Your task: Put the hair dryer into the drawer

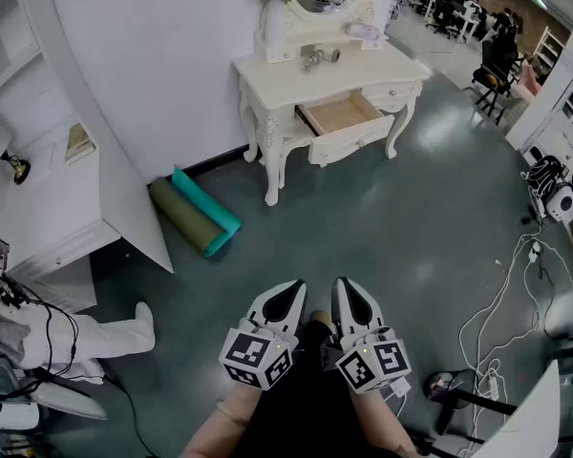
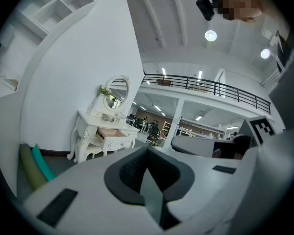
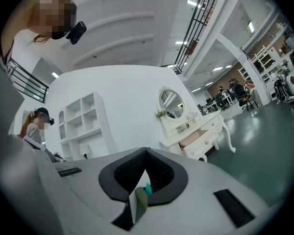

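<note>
Head view, left gripper (image 1: 288, 292), right gripper (image 1: 350, 291) closed empty, hair dryer (image 1: 320, 57) on dresser (image 1: 387, 65), drawer (image 1: 342, 115) open

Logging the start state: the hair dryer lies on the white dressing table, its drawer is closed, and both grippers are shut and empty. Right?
Not quite: the drawer is pulled open, as the head view shows. The rest holds: the hair dryer lies on the dressing table, and the left gripper and right gripper are shut and empty.
</note>
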Available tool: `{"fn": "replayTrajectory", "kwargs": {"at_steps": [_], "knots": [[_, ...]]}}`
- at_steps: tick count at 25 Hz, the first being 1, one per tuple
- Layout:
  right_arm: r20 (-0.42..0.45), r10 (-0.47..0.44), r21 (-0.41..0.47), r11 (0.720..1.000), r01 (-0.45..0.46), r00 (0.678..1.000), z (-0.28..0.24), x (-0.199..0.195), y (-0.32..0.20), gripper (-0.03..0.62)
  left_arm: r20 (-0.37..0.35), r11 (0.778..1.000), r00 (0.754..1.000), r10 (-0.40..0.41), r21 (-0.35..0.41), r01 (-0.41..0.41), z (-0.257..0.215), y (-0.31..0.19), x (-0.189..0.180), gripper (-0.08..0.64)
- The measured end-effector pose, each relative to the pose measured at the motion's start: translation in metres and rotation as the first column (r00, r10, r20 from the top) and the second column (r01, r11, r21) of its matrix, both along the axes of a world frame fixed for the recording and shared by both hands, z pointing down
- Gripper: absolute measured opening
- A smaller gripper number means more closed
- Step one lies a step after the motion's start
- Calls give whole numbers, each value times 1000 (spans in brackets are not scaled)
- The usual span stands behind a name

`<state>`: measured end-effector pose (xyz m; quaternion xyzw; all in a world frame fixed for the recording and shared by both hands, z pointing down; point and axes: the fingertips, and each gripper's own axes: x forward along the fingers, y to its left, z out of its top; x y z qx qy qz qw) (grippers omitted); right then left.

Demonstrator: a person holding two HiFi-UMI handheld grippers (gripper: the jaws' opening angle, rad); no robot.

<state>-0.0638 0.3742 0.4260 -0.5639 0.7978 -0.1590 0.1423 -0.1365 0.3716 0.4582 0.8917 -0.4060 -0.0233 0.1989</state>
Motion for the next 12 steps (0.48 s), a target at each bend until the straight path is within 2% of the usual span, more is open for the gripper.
{"fn": "replayTrajectory", "kwargs": {"at_steps": [4, 8, 12], "knots": [[-3, -2, 0, 1000, 2, 1000, 1, 6, -1, 29, 3, 1000, 1000, 0, -5, 0, 2, -1, 7, 14], [40, 2, -7, 1000, -1, 999, 2, 13, -7, 28, 10, 1000, 1000, 3, -22, -2, 6, -9, 15, 14], [32, 18, -38, 999, -17, 999, 10, 22, -18, 28, 22, 999, 1000, 13, -44, -12, 14, -21, 28, 14]]}}
